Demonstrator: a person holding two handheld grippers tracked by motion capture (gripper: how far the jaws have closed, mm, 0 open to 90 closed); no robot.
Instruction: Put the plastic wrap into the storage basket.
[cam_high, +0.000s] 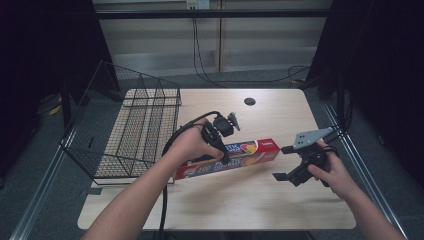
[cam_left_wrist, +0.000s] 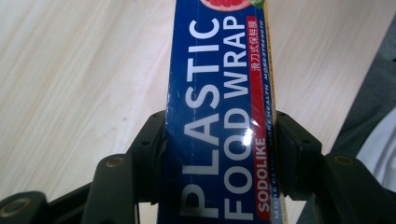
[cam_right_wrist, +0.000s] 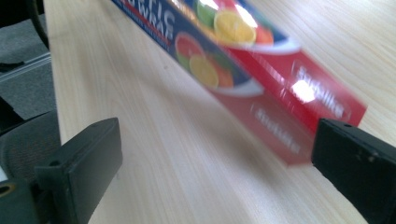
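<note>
With your left gripper (cam_left_wrist: 219, 140) clamped across the plastic food wrap box (cam_high: 227, 158) at mid-frame on the table (cam_high: 250, 210), keep it level while your wide-open right gripper (cam_high: 284, 162) steadies its red end.

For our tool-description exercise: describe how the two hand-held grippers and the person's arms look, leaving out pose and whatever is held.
Both hand-held grippers are black. The left hand-held gripper trails a thick black cable. Its blocky jaws show small round screws in the left gripper view. The right hand-held gripper carries a grey three-cornered plate on top and has flat rectangular jaws. Both forearms are bare, with no sleeves visible.
</note>
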